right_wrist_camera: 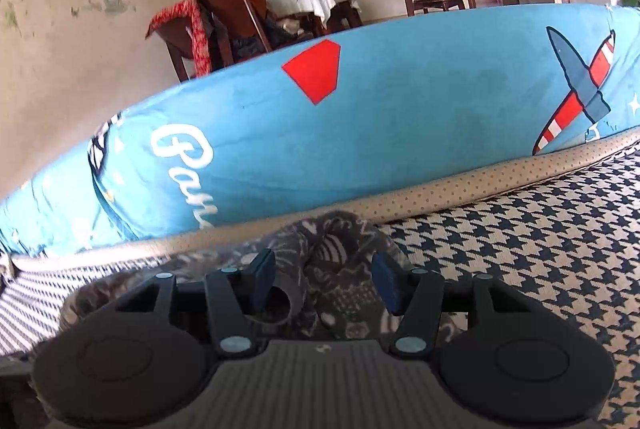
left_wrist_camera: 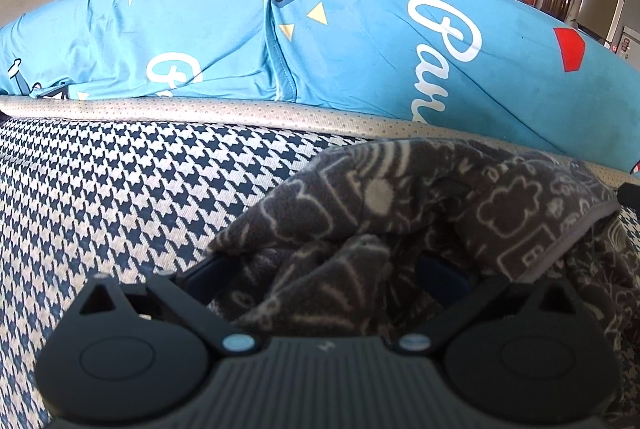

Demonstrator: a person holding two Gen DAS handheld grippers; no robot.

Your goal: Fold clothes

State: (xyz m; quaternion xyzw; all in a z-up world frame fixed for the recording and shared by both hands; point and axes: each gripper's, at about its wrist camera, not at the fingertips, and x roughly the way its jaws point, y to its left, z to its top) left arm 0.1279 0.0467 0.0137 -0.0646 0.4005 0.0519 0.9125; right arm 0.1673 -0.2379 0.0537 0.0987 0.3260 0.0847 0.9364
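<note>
A grey fleece garment (left_wrist_camera: 420,229) printed with pale line drawings lies bunched on a houndstooth-patterned cushion (left_wrist_camera: 120,197), heaped straight ahead of both pairs of tongs. The left gripper (left_wrist_camera: 332,269) has its fingers spread wide, and the fleece is piled over and between them so thickly that whether the pads press on it cannot be told. The right gripper (right_wrist_camera: 324,285) stands about half spread; a fold of the same cloth (right_wrist_camera: 332,261) rises in the gap between its blue pads (right_wrist_camera: 386,283), which do not appear to squeeze it. Just beyond the garment runs a beige dotted piping edge (right_wrist_camera: 440,189), and behind that a bright blue printed cushion (right_wrist_camera: 400,117).
</note>
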